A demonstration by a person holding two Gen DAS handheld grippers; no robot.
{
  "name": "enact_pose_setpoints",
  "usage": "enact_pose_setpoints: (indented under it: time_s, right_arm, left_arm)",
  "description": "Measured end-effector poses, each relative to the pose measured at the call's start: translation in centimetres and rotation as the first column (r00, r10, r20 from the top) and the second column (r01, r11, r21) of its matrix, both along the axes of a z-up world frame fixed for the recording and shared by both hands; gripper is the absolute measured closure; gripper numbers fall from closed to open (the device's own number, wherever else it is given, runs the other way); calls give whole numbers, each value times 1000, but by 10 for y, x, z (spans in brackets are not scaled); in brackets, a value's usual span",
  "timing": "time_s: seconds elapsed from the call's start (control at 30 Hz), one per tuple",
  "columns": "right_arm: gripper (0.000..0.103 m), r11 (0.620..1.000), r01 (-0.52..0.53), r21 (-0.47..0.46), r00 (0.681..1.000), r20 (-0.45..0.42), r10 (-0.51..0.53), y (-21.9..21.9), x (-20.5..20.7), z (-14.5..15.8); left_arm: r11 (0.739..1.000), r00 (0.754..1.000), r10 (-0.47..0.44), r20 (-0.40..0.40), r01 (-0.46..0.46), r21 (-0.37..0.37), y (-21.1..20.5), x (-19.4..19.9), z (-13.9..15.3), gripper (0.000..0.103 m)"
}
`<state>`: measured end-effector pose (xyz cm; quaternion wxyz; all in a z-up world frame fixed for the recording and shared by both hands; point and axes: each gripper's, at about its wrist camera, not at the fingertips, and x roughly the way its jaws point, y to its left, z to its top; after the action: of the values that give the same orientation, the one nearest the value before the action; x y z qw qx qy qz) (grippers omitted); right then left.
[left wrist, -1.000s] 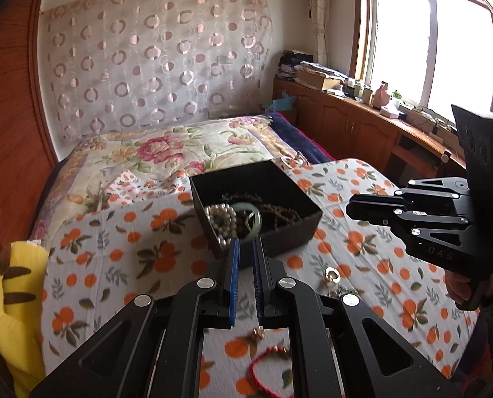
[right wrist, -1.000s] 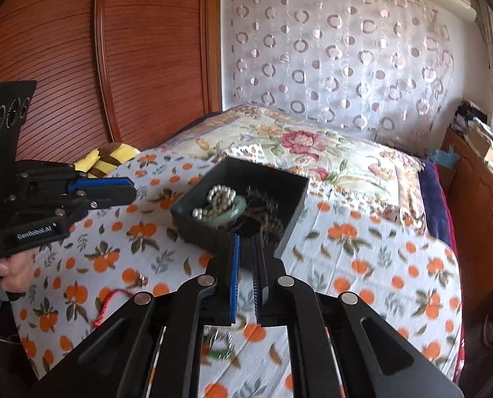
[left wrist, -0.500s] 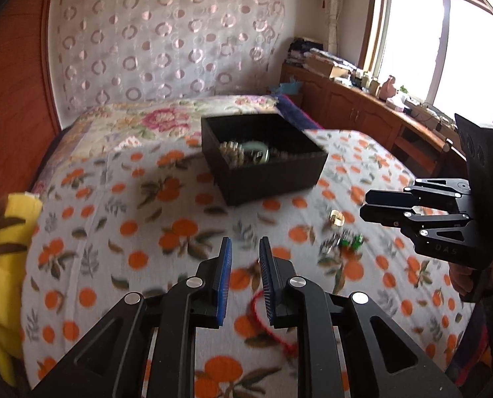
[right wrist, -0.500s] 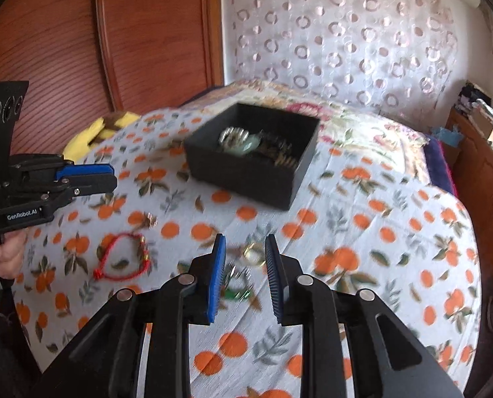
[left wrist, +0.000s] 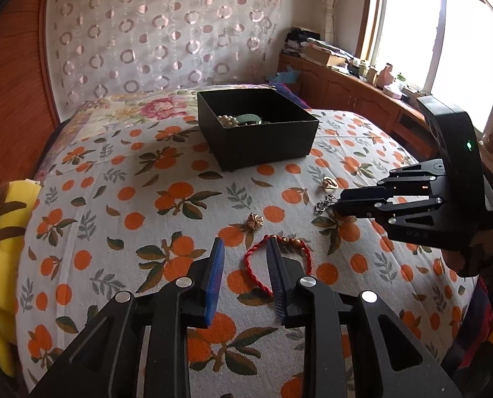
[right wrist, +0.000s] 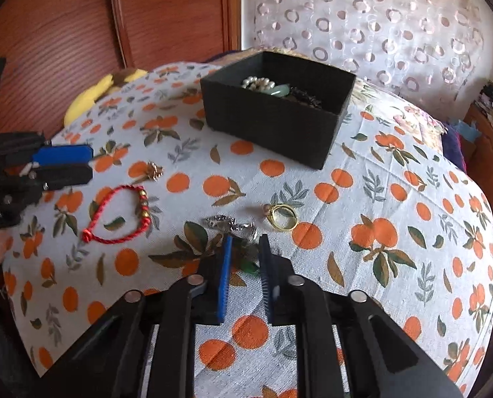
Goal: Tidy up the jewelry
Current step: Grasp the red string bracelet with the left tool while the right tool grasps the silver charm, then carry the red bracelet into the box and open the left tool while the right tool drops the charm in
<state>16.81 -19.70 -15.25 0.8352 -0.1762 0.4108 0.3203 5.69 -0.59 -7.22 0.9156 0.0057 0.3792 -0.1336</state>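
Left wrist: my left gripper (left wrist: 244, 243) jaws apart, opening, red cord bracelet (left wrist: 281, 260) partly between them, unclamped. Black jewelry box (left wrist: 263, 144) at 12.

Right wrist: my right gripper (right wrist: 245, 242) closing, pads apart over silver piece (right wrist: 233, 225); gold ring (right wrist: 282, 220) at 1.

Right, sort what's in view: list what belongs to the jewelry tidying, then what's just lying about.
Job:
black box, pearls and a green piece already inside
red cord bracelet
gold ring
silver chain piece
small gold charm
left gripper, jaws opening
right gripper, jaws closing

Lying about:
yellow plush toy
clutter on the window shelf
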Motion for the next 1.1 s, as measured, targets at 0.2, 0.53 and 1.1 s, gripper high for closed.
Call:
enact_pose_setpoints:
  time_s: [0.2, 0.53, 1.1]
  right_arm:
    - [87, 1000, -5, -15, 1000, -8, 4, 2, 3, 0]
    - [96, 1000, 26, 6, 999, 24, -26, -1, 4, -1]
    - [96, 999, 36, 39, 995, 92, -40, -11, -12, 26]
  left_arm:
    - [1000, 1000, 7, -19, -7, -3, 2, 3, -6, 78]
    - [1000, 996, 2, -88, -3, -9, 3, 16, -25, 79]
    - [1000, 999, 19, -47, -18, 17, -2, 22, -18, 101]
